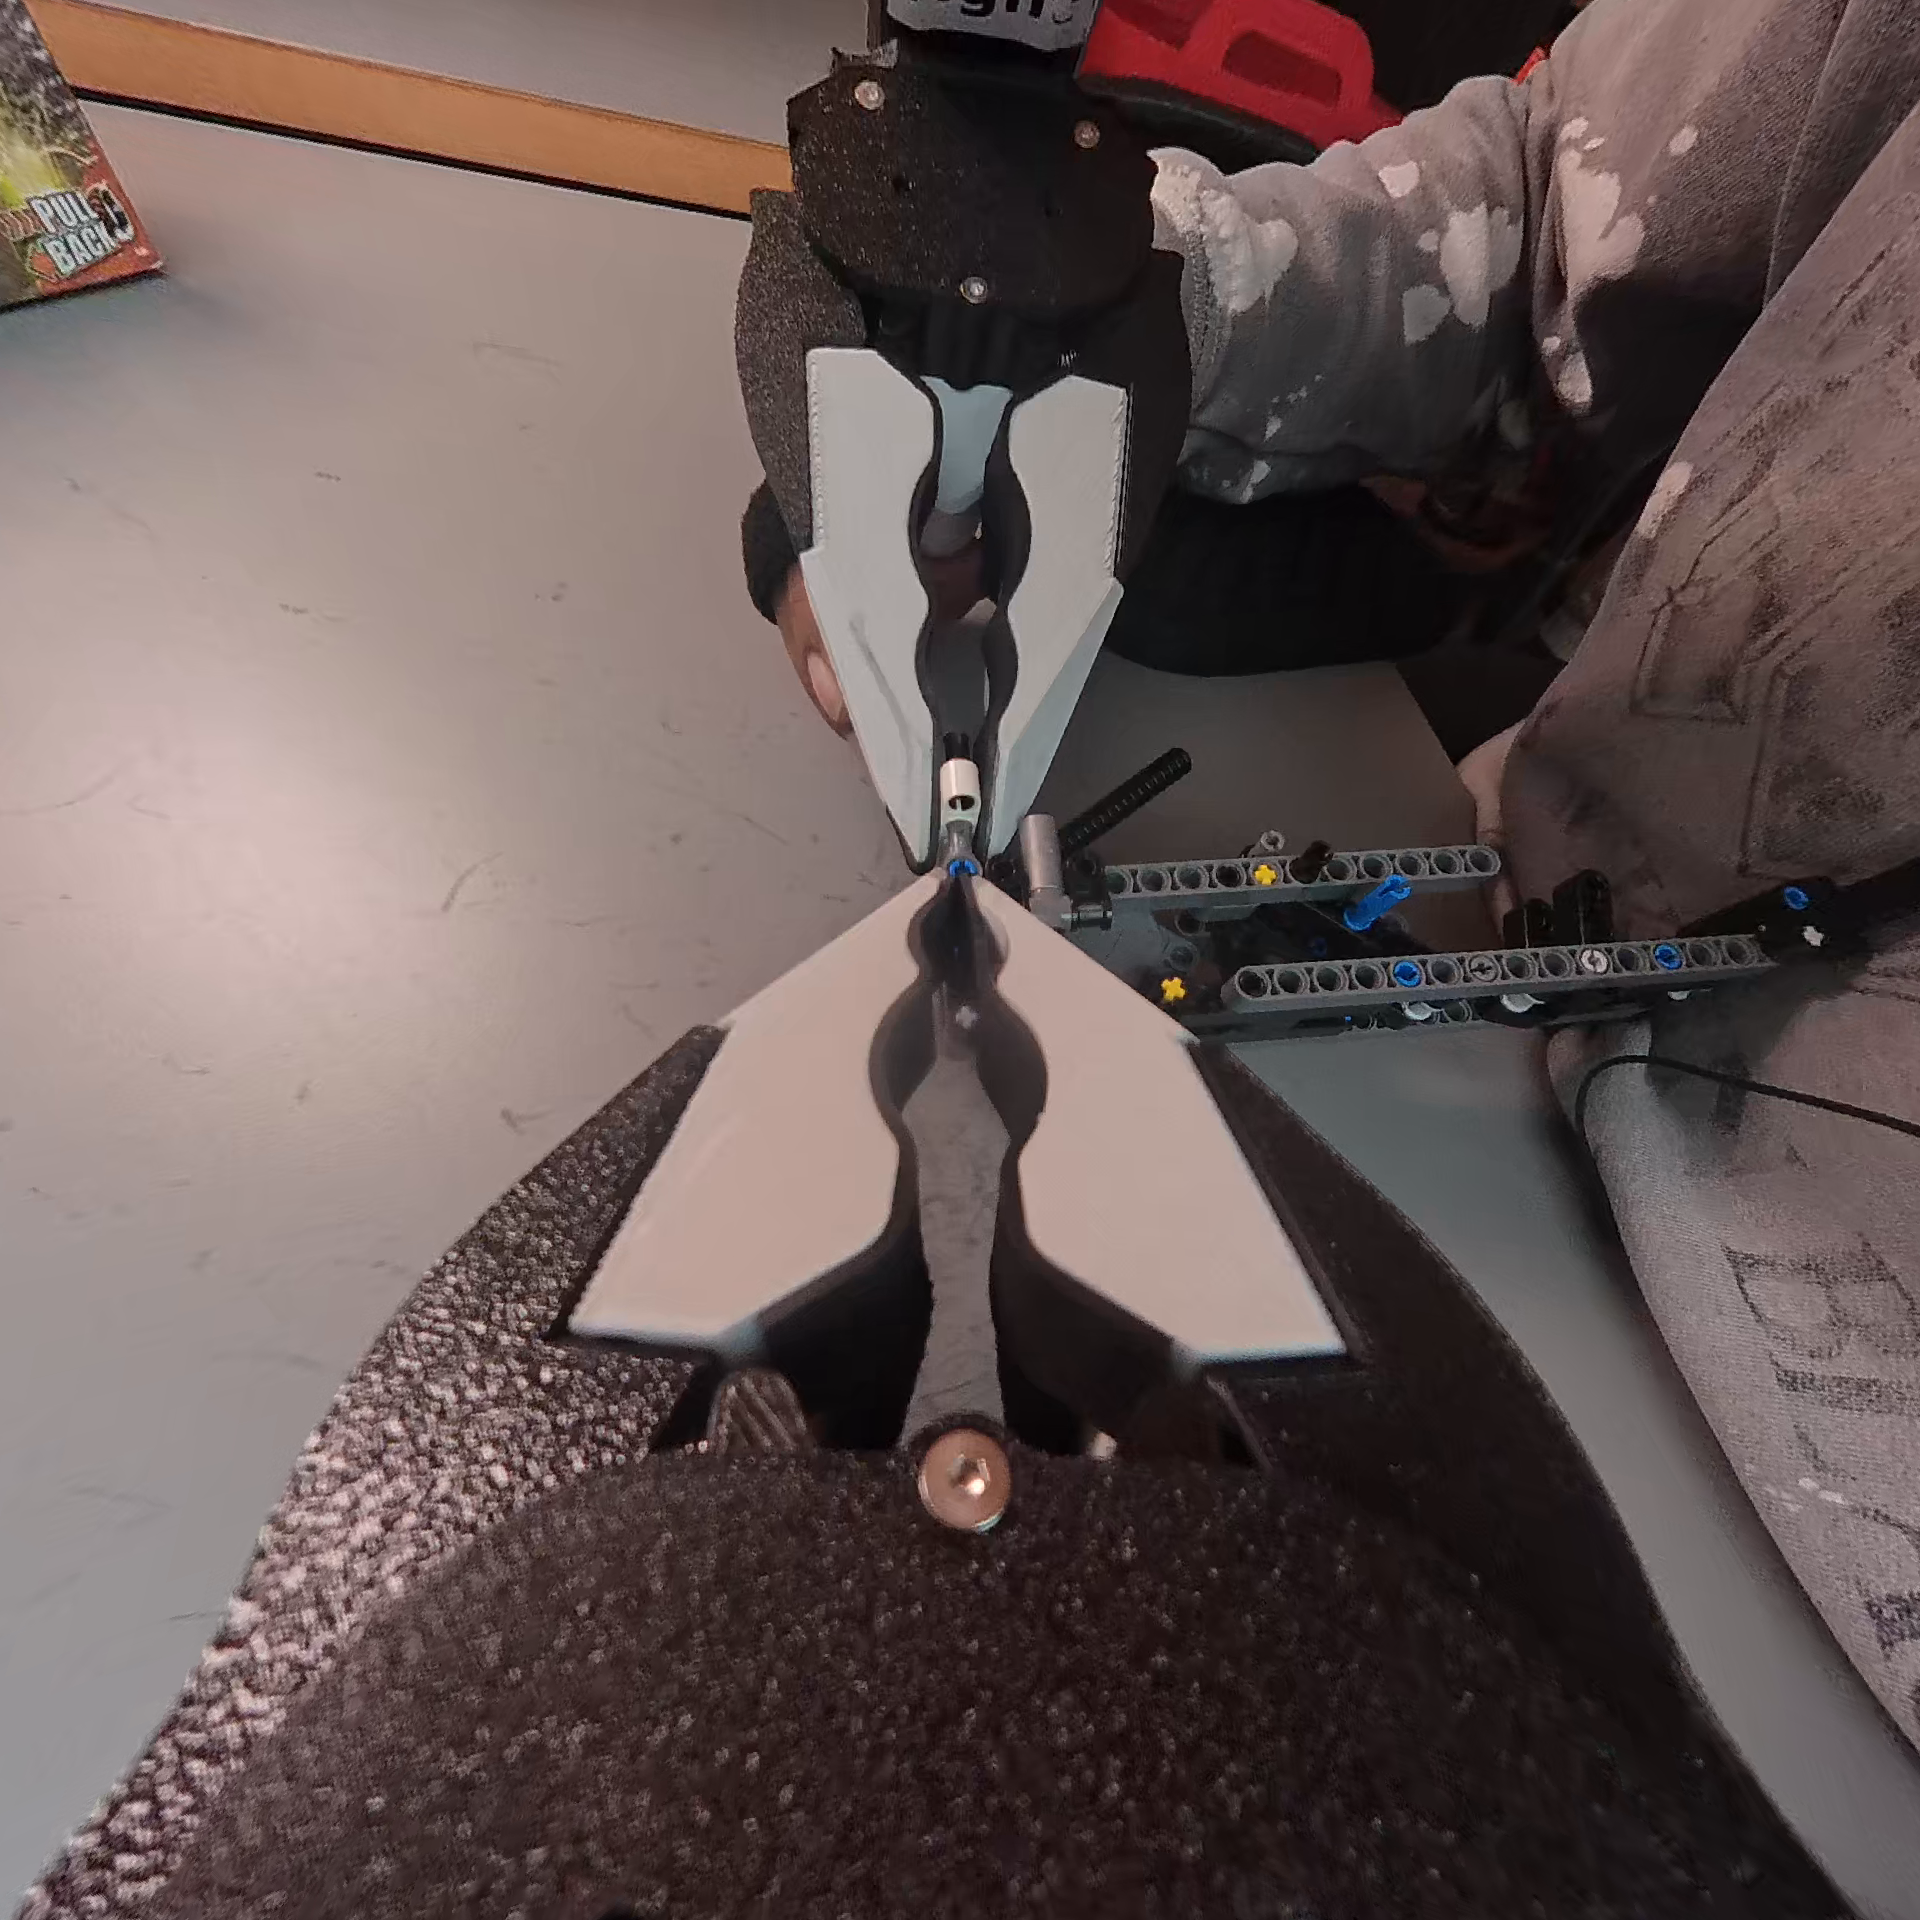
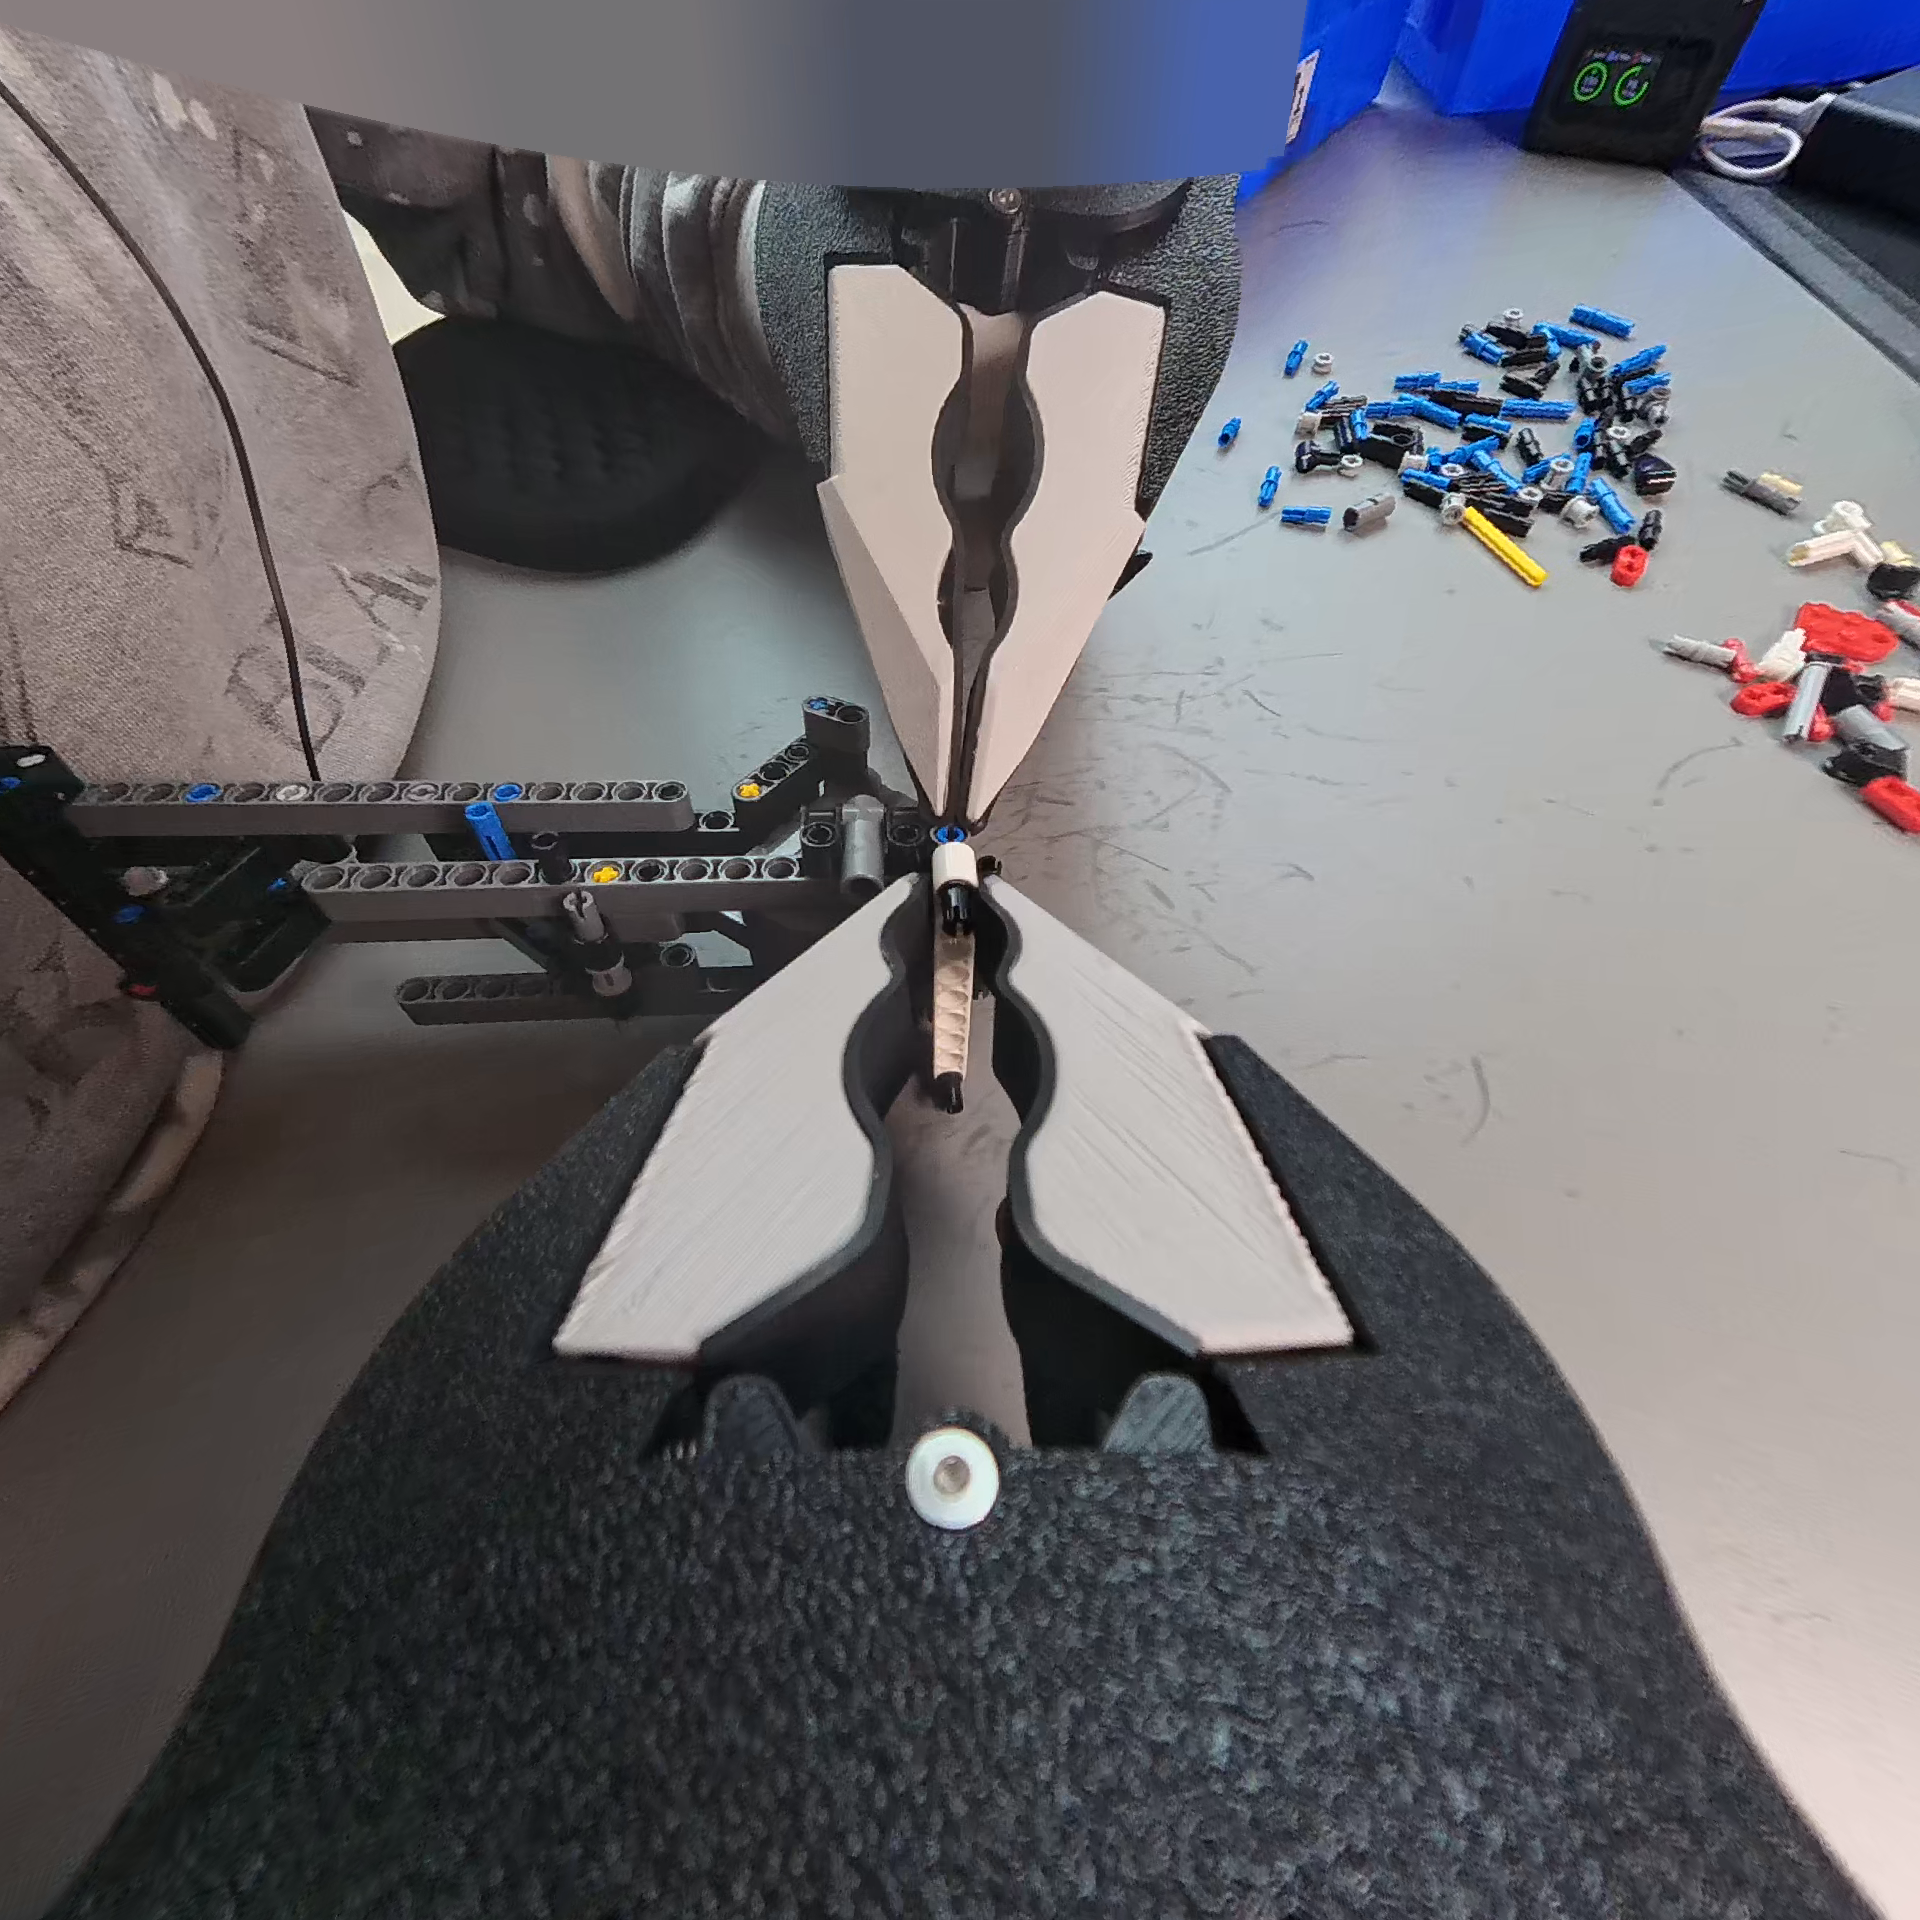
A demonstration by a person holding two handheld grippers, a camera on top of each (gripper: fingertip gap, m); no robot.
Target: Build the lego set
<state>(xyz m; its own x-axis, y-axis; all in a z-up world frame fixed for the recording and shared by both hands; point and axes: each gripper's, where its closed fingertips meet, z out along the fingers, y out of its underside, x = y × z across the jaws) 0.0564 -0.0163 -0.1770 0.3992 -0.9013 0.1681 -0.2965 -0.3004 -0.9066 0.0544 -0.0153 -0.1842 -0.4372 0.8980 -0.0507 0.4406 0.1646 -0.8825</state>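
The left gripper (image 1: pixel 961 883) and right gripper (image 2: pixel 951 883) meet tip to tip, each closed on one end of a small white-sleeved axle piece (image 2: pixel 952 865). Just beside them the grey beam frame (image 2: pixel 436 831) lies on the table (image 2: pixel 1403 935), loose parts (image 2: pixel 1507 436) well apart.

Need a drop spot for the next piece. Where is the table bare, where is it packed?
Bare: the table between the two gripper tips and the pile of small parts, and the wide stretch left of the grippers up to the box. Crowded: the gray beam frame against the person's sleeve, and the red and white parts.
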